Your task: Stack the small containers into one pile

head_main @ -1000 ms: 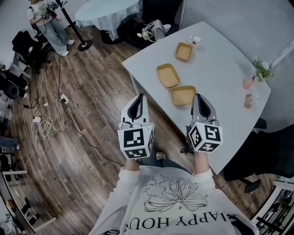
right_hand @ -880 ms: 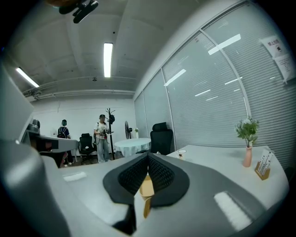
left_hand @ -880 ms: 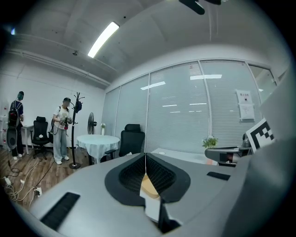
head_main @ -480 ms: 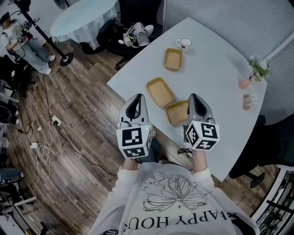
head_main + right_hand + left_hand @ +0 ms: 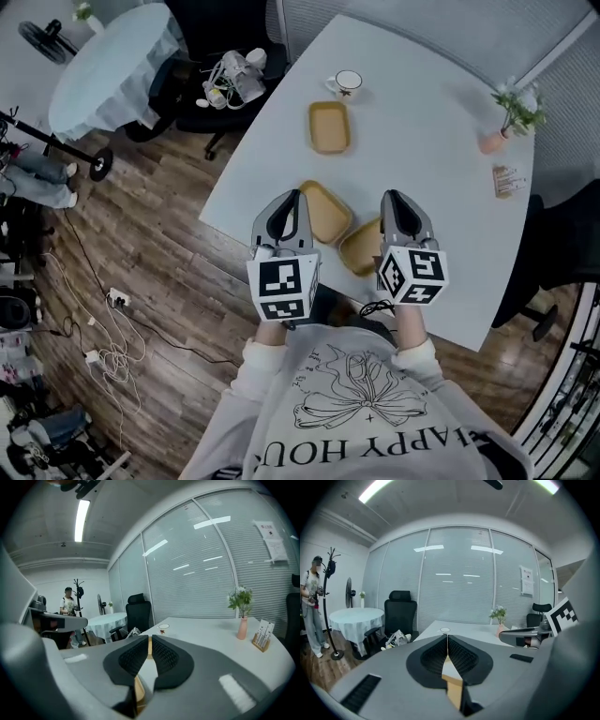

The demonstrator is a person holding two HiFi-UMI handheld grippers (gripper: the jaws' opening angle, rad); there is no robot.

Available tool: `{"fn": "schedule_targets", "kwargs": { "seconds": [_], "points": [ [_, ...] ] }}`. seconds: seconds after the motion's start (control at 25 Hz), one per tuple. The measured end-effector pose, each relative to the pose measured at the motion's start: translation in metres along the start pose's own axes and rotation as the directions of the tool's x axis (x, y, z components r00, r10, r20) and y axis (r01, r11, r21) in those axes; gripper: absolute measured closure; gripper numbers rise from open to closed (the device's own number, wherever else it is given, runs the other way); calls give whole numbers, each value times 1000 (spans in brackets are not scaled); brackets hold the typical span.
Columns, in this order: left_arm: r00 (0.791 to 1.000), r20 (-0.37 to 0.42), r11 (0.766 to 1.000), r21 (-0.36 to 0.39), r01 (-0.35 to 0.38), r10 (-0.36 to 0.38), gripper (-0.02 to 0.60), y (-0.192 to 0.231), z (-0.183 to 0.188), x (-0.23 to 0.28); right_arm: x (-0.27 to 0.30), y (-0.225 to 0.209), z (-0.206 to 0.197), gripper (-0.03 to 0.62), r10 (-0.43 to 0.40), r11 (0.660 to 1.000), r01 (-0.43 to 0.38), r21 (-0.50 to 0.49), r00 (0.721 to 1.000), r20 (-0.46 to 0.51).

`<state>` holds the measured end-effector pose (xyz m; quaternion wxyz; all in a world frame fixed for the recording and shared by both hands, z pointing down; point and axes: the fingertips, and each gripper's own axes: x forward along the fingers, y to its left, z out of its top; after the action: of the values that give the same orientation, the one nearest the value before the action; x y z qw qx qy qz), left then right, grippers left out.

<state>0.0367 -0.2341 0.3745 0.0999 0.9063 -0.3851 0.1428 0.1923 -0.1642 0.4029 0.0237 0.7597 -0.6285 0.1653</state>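
Over the desk's [image 5: 441,141] near edge, nothing was stacked yet. The far container [image 5: 329,127] sat at 12 o'clock, with the middle container [image 5: 325,212] and near container [image 5: 361,248] side by side below your grippers. You held the left gripper [image 5: 447,641] level, jaws pressed together, empty. The right gripper's [image 5: 150,641] jaws were opening, just a slit, nothing between.

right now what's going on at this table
A person holds a gripper in each hand above the near edge of the white table. Three tan containers lie on it, none stacked yet: the far container, the middle container and the near container. The left gripper is shut and empty. The right gripper has its jaws opening, with nothing gripped between them.
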Motion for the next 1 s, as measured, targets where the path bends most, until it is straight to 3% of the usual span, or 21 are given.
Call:
{"fn": "schedule_targets", "kwargs": {
  "seconds": [0.2,0.44,0.68,0.88,1.0],
  "points": [
    [987,-87,990,26,141,-139,572,-25,-21,42,4,-26,-18,560,-104,994,105,26,994,-36],
    [936,-200,951,49,305,-290,572,-66,-57,68,-16,-56,-50,559,-226,971,232,59,970,-94],
    [860,-328,893,91,442,-392,571,-103,-102,70,-45,-70,-91,531,-304,942,323,95,937,-172],
    [794,-421,848,100,520,-438,482,-126,-142,71,-58,-75,-128,513,-326,921,364,140,916,-234],
    [758,-478,823,117,556,-445,474,-135,-162,70,-63,-72,-146,499,-313,919,364,151,907,-282]
  ]
}}
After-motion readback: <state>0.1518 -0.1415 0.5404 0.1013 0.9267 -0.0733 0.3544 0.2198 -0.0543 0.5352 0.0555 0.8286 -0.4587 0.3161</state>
